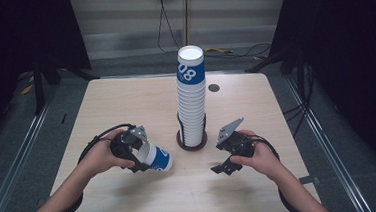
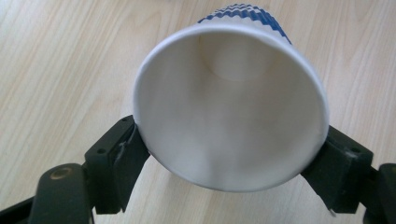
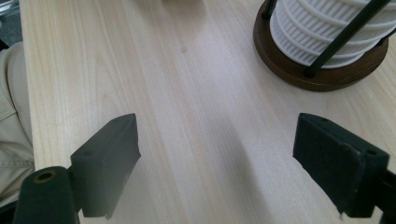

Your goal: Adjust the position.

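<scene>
A tall stack of white ribbed paper cups, topped by a blue-and-white cup, stands in a dark round holder at the table's middle. My left gripper is shut on a single blue-and-white paper cup lying on its side just left of the holder. In the left gripper view the cup faces me mouth first, with a jaw pressed on each side of its rim. My right gripper hangs open over bare wood right of the holder. The holder's base and stack show in the right gripper view.
The light wooden table has a small dark round hole behind the stack. Cables run across the floor beyond the far edge. A trouser leg shows past the table's edge in the right gripper view.
</scene>
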{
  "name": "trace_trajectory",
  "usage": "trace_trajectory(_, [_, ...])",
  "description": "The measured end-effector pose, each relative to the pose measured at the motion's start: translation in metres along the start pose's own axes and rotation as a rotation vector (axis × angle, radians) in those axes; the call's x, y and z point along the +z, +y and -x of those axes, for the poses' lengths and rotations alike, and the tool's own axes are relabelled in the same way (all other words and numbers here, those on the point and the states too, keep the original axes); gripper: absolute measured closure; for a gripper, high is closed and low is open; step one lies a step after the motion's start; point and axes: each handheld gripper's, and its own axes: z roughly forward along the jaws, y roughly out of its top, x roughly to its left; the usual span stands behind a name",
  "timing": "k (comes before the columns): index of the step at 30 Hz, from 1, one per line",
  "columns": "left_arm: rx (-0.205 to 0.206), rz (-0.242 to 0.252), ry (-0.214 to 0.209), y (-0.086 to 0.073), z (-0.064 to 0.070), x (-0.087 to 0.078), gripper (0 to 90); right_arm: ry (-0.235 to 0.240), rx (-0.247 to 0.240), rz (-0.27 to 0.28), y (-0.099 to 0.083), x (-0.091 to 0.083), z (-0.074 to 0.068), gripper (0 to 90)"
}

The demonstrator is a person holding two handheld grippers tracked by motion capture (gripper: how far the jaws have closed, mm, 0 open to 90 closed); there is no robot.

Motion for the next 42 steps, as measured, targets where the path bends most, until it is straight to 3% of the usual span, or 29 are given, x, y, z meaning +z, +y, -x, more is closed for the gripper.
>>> trace_trajectory(7, [-0.014, -0.028, 0.012, -0.002, 0.0, -0.002, 20.6, -0.001, -0.005, -0.003, 0.0, 0.0, 0.0, 13.6])
trace_trajectory(19, [-0.015, -0.104, 0.013, 0.012, 0.0, -0.014, 20.6, 0.002, -0.009, 0.0, 0.0, 0.0, -0.001, 13.6])
trace_trajectory(24, [0.025, -0.166, 0.03, 0.017, 0.0, -0.012, 19.7, 0.002, -0.003, -0.002, -0.001, 0.001, -0.001, 13.6])
trace_trajectory(26, [0.012, -0.158, 0.024, 0.019, 0.002, -0.009, 19.0, 0.002, -0.005, -0.004, -0.001, 0.002, -0.002, 13.6])
trace_trajectory(32, [0.029, -0.159, 0.011, 0.026, 0.003, -0.003, 17.4, 0.0, -0.003, -0.005, -0.001, 0.001, -0.001, 13.6])
trace_trajectory(42, [0.018, -0.087, 0.007, 0.035, 0.006, 0.002, 15.4, 0.003, -0.008, -0.007, -0.001, 0.003, -0.001, 13.6])
